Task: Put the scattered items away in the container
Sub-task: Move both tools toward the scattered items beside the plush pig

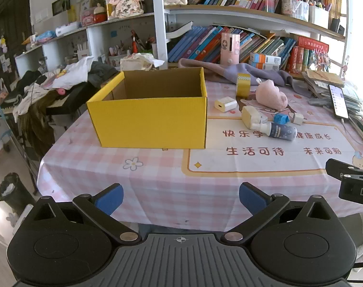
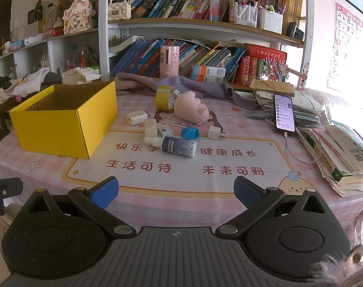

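An open yellow cardboard box (image 1: 150, 122) (image 2: 61, 124) stands on the pink checked tablecloth, left of the scattered items. These are a dark blue spray bottle (image 2: 176, 145) (image 1: 280, 131), a pink plush toy (image 2: 193, 108) (image 1: 272, 96), a yellow tape roll (image 2: 164, 97) (image 1: 243, 85), a white charger cube (image 2: 136, 117) (image 1: 225, 104), a cream block (image 2: 150, 128), a blue wrapped piece (image 2: 190, 132) and a white plug (image 2: 215, 132). My left gripper (image 1: 181, 197) is open and empty at the table's near edge. My right gripper (image 2: 176, 191) is open and empty, well short of the items.
A phone (image 2: 284, 113) on a cable lies on stacked books and papers (image 2: 339, 148) at the right. A purple cloth (image 2: 181, 85) lies behind the items. Bookshelves (image 2: 205, 24) stand at the back. Clothes (image 1: 61, 79) pile up to the left.
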The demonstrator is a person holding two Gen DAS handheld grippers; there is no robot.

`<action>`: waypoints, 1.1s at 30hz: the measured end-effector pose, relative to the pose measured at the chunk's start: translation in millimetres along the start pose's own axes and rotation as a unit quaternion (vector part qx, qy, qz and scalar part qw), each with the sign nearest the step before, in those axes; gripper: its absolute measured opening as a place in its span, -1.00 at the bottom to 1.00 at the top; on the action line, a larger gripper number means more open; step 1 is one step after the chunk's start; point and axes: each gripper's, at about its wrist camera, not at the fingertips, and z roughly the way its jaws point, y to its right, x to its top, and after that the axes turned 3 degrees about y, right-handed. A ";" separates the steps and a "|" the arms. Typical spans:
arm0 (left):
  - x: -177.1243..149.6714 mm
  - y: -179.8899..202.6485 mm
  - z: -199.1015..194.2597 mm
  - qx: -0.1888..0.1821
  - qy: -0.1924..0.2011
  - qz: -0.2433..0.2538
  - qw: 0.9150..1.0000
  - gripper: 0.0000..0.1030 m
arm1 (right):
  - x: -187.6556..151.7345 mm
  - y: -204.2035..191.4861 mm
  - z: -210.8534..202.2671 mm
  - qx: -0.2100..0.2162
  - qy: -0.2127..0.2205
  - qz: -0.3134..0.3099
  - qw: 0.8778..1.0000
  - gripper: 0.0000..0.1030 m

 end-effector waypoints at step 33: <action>21.2 23.4 63.9 -0.043 -0.047 0.007 0.998 1.00 | 16.4 18.0 61.5 -0.003 -0.047 0.000 0.999 1.00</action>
